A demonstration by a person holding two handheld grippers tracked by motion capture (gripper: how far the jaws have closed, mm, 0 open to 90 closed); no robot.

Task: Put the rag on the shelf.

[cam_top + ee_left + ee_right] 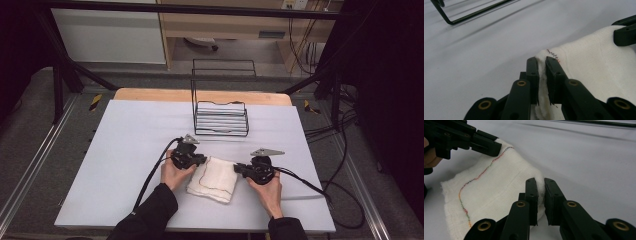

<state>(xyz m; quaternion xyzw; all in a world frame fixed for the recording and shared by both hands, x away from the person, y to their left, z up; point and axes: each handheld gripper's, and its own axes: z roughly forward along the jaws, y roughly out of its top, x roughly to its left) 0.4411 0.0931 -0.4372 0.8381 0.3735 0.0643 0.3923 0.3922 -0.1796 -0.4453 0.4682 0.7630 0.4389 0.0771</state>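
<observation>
Both grippers' fingers (pixel 534 75) on folded cloth (pixel 213 179)

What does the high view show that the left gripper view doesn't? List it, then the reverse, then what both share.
High view alone: the person's hands, one at, dark sleeves, the whole rack, the table edges, the floor and black cables.

Left gripper view alone: close up, the left gripper jaws pinching the cloth's stitched edge, cloth pressed between the pads.

Both: the white cloth, the rack's wire base, and the right gripper at the cloth's other end.
</observation>
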